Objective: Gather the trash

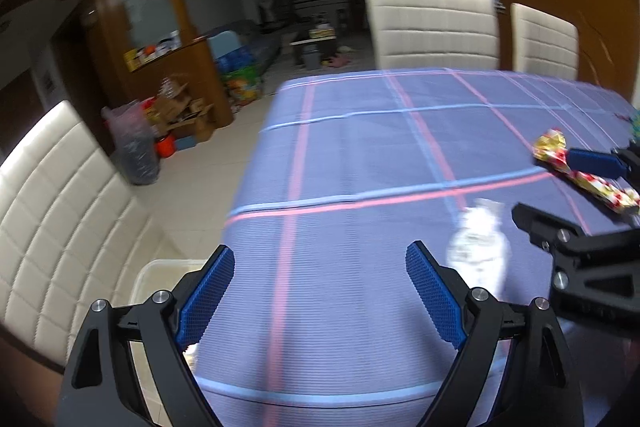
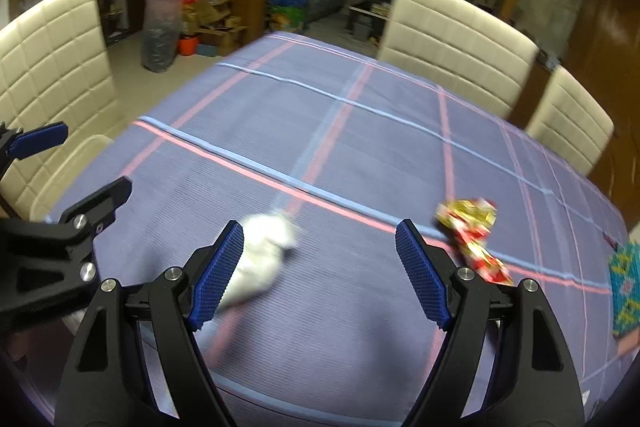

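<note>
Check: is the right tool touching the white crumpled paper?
Cannot tell. In the right wrist view the white crumpled paper lies partly behind the right tool's left finger, and blur hides any contact.

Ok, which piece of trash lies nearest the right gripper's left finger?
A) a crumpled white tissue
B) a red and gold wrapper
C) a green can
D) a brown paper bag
A: in the right wrist view the crumpled white tissue lies on the tablecloth just beside that finger, and the right gripper holds nothing.

A crumpled white wrapper [image 2: 262, 259] lies flat on the purple plaid tablecloth [image 2: 360, 131]. A twisted red-and-gold wrapper [image 2: 472, 239] lies apart from it. A teal patterned packet [image 2: 624, 291] rests at the cloth's edge.
</note>
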`<state>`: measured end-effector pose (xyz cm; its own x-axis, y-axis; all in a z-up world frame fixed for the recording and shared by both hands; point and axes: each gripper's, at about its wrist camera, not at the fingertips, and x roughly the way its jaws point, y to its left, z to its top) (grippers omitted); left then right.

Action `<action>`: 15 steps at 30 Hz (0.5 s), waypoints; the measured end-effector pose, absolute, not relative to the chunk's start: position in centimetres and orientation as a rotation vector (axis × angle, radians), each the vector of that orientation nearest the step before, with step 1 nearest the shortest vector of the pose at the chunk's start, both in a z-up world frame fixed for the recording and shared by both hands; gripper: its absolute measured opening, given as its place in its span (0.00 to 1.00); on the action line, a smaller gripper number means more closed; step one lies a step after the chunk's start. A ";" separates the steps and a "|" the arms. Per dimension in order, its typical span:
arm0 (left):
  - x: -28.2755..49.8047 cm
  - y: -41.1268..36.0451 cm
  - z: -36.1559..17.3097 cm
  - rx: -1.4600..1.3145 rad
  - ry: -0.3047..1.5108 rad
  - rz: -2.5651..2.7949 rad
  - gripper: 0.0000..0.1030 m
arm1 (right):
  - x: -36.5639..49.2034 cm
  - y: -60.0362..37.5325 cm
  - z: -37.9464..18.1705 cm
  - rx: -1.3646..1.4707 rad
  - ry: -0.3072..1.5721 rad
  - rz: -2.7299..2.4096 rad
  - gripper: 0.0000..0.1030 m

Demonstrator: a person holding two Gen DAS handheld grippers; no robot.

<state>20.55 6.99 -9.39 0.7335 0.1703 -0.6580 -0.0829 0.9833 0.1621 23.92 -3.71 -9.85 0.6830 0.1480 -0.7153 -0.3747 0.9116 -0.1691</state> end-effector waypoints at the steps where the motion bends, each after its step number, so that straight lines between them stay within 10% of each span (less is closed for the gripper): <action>1: 20.6 6.0 -9.5 0.132 0.737 0.126 0.83 | 24.0 -4.8 -9.9 -0.310 0.770 0.283 0.76; 15: 22.5 -2.2 -11.4 0.188 0.799 0.006 0.83 | 24.8 -16.0 -12.0 -0.317 0.811 0.092 0.76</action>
